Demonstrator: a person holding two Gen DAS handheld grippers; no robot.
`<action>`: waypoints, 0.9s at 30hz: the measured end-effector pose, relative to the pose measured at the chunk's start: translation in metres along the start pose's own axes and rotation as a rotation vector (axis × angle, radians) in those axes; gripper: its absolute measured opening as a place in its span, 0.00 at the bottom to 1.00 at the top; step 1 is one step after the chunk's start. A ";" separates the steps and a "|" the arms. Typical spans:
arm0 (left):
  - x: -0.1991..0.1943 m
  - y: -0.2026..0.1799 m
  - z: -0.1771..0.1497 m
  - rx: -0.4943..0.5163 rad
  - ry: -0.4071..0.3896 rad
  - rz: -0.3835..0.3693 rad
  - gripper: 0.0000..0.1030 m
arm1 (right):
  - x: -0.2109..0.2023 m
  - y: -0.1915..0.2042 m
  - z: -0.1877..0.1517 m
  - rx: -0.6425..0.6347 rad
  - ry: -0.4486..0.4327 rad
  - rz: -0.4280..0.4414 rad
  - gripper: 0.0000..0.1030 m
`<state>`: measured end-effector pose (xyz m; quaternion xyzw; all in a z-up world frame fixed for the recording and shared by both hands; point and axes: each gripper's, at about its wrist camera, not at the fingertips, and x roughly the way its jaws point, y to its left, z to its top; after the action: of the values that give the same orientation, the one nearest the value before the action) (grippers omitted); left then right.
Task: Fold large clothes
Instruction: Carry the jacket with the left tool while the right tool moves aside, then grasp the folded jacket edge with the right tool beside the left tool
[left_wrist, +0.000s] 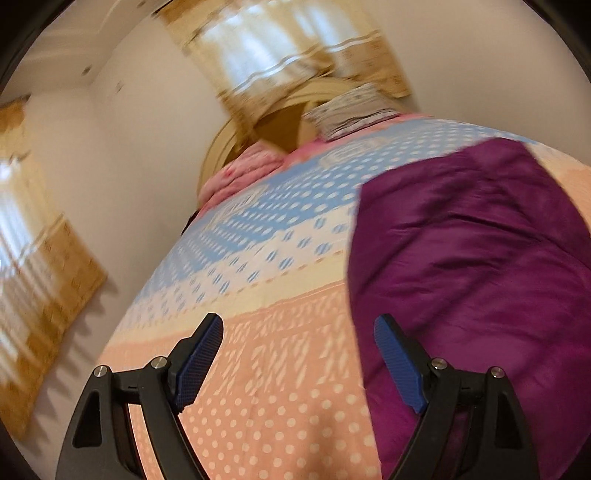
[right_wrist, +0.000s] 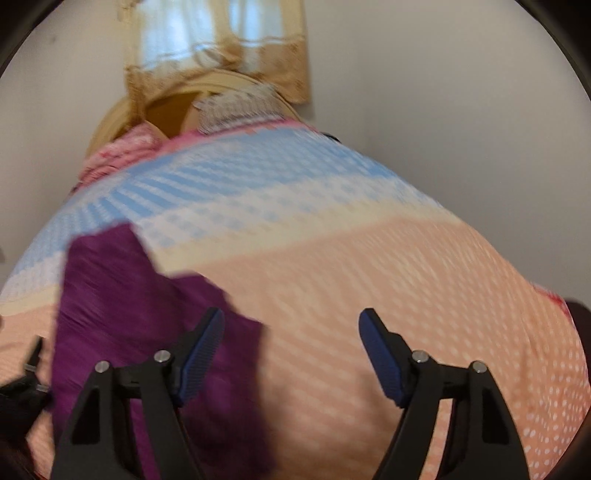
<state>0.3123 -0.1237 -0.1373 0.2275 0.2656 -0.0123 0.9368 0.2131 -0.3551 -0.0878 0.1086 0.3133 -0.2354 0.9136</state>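
Bedroom, dotted peach-and-blue bedspread (left_wrist: 280, 369) on bed, purple garment (left_wrist: 480, 266) lying crumpled on it, left gripper (left_wrist: 299, 332) spread wide, holding nothing, beside garment's edge, right gripper (right_wrist: 291, 325) likewise wide, empty.

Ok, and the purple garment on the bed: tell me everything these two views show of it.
The purple garment is deep magenta, of soft, slightly shiny cloth with wrinkles and a ridge-like fold across it. It lies spread on the patterned bedspread, over the peach and blue bands, its left edge fairly straight. In the right wrist view its outline is stepped and blurred. Neither the left gripper nor the right gripper holds it; both are open, each with one finger over its edge. What type of garment cannot be told.
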 end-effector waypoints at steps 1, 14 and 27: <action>0.006 0.002 0.003 -0.022 0.013 0.004 0.82 | 0.001 0.014 0.006 -0.009 -0.009 0.013 0.67; 0.035 -0.011 0.028 -0.164 0.060 -0.083 0.82 | 0.095 0.046 -0.021 0.026 0.094 0.018 0.47; 0.040 -0.085 0.026 -0.056 0.036 -0.076 0.85 | 0.101 -0.004 -0.045 0.122 0.102 0.004 0.49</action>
<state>0.3471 -0.2070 -0.1736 0.1912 0.2910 -0.0363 0.9367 0.2580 -0.3792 -0.1861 0.1768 0.3445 -0.2464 0.8885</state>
